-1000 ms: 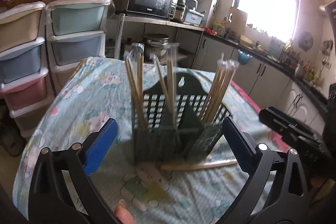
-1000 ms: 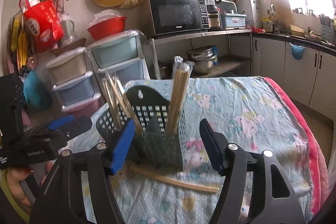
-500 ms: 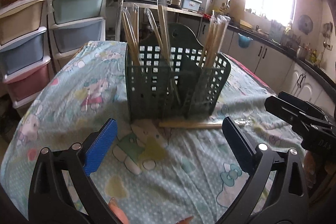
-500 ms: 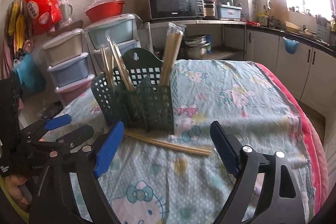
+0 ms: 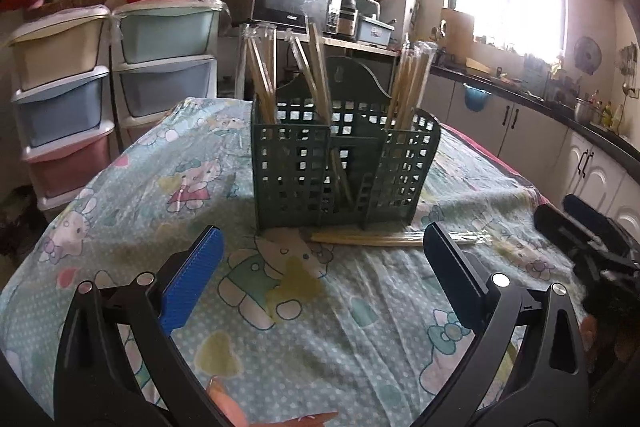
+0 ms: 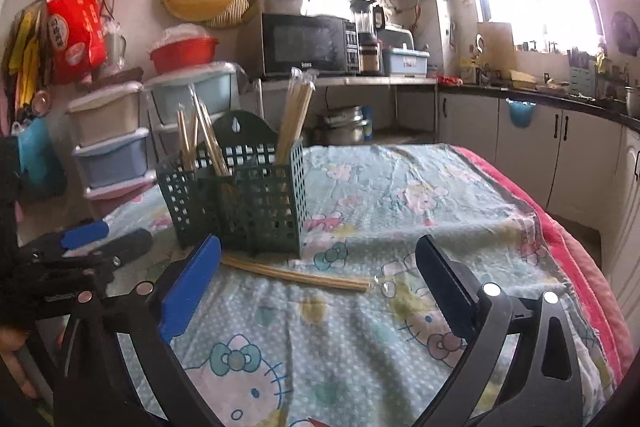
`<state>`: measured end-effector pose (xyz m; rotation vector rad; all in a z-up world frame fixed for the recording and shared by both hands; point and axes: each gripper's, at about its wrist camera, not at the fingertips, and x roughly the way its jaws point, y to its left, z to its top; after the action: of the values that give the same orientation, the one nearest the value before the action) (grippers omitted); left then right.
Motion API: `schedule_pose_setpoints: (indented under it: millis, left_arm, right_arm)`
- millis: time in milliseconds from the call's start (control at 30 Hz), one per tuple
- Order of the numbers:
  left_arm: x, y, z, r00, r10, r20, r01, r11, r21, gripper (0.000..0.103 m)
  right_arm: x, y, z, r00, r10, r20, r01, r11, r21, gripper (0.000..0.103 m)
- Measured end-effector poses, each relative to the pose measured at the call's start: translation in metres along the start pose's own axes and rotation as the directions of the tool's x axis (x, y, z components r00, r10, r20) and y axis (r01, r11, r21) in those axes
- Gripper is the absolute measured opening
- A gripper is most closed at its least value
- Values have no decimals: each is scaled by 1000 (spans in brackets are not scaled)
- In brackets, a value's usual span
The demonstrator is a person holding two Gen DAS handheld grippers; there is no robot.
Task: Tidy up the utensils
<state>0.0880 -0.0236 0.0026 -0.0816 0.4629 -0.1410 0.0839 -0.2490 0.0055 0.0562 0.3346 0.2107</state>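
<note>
Since a second ago both grippers have drawn back from the green basket and dropped lower, so the holder now sits farther ahead and more of the tablecloth shows between the fingers. Nearest the cameras, the left gripper (image 5: 320,263) has its blue-padded fingers spread wide apart with nothing between them, and the right gripper (image 6: 318,269) has its jaws opening, also with nothing gripped; each shows as a dark shape at the edge of the other's view. Just beyond the fingertips, one wrapped bundle of wooden chopsticks (image 6: 296,273) lies flat on the cartoon-print tablecloth (image 6: 400,211), along the near foot of the green slotted utensil basket (image 5: 344,167), close to it and possibly touching. The basket stands upright near the middle of the table, and three more wrapped bundles of chopsticks already stand in its compartments, leaning slightly. The step in hand looks like picking up the loose bundle: the right gripper would do well to come down over the bundle's middle with one finger on each side, close across its width and not along its length, lift it level, then tip it upright over a free slot. Farther back stand stacked pastel plastic drawers (image 5: 64,107), a black microwave (image 6: 304,45) on a shelf, and a bright window over the counter
</note>
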Motion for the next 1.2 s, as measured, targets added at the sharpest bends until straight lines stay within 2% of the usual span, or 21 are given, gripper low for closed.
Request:
schedule_pose_setpoints:
  millis: [1200]
  left_arm:
    - [-8, 0, -1, 1000, -2, 28, 2, 1000, -8, 92]
  right_arm:
    - [-6, 1, 0, 1000, 1, 26, -1, 1000, 1, 96]
